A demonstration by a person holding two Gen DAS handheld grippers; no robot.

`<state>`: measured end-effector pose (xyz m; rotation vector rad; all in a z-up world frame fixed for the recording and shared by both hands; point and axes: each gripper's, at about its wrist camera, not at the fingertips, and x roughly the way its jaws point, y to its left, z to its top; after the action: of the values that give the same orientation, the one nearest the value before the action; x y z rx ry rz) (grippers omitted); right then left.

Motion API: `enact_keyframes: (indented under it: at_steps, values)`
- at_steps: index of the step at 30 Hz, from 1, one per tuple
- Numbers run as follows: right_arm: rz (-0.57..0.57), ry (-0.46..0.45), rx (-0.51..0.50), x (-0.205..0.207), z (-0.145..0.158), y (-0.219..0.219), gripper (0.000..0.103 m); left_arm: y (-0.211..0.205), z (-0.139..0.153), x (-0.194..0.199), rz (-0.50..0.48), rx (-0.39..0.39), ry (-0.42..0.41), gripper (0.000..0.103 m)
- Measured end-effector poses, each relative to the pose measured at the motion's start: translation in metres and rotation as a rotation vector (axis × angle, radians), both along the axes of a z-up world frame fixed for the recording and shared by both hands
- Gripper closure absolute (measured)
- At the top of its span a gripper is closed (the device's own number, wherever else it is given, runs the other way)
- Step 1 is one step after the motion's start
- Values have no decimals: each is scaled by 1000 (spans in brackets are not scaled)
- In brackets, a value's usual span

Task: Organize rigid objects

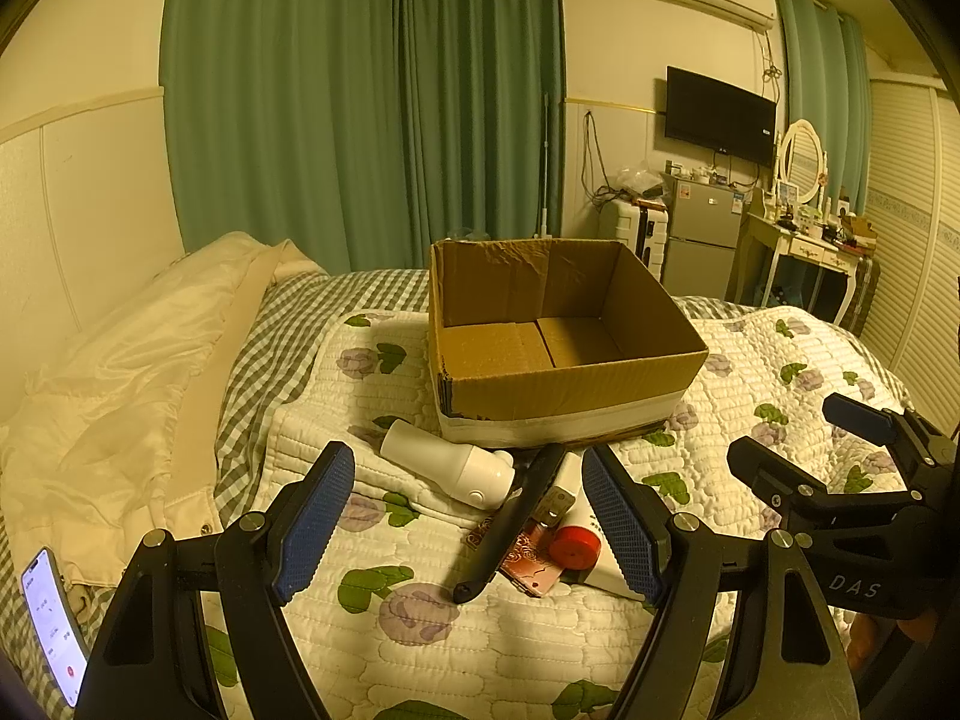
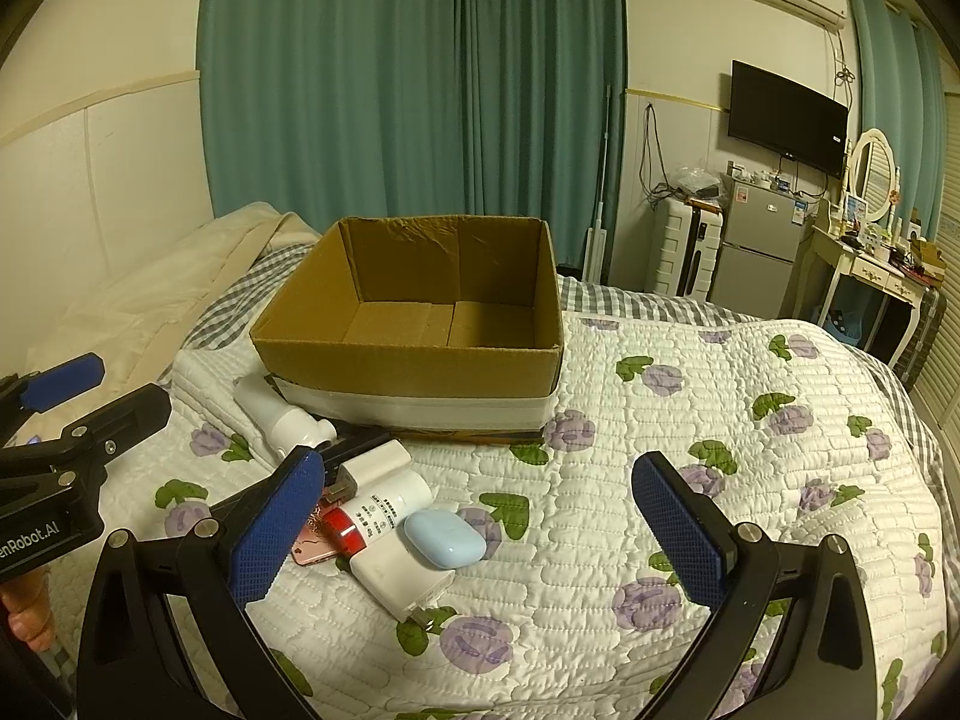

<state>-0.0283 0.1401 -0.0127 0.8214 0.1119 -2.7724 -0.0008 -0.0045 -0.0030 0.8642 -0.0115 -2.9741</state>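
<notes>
So far nothing is packed: the cardboard box (image 2: 408,324), centre frame on the bed (image 2: 690,450), sits empty, while the pile of small items (image 2: 384,516) lies lower left before it. Left gripper (image 1: 468,528) and right gripper (image 2: 480,528) both hang released.

Matt corrugated cardboard box (image 2: 414,354) on quilted cloth bedspread (image 2: 690,456); glossy plastic case (image 2: 444,538).

Both wrist cameras look forward over the quilted bed toward the cardboard box (image 1: 564,336), from low and near. The left wrist view sits left of the box's near wall, the right wrist view right of it. Both share the box (image 2: 414,324) and green curtain (image 1: 360,90) behind it.
</notes>
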Motion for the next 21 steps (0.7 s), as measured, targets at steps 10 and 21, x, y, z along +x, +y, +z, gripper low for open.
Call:
enact_keyframes:
  at_steps: [10, 21]
  values:
    - [1, -1, 0, 1, 0, -2, 0, 0, 0, 0, 0, -1, 2, 22]
    - [-1, -31, 11, -8, -8, 0, 0, 2, -21, -12, -23, 2, -53, 22]
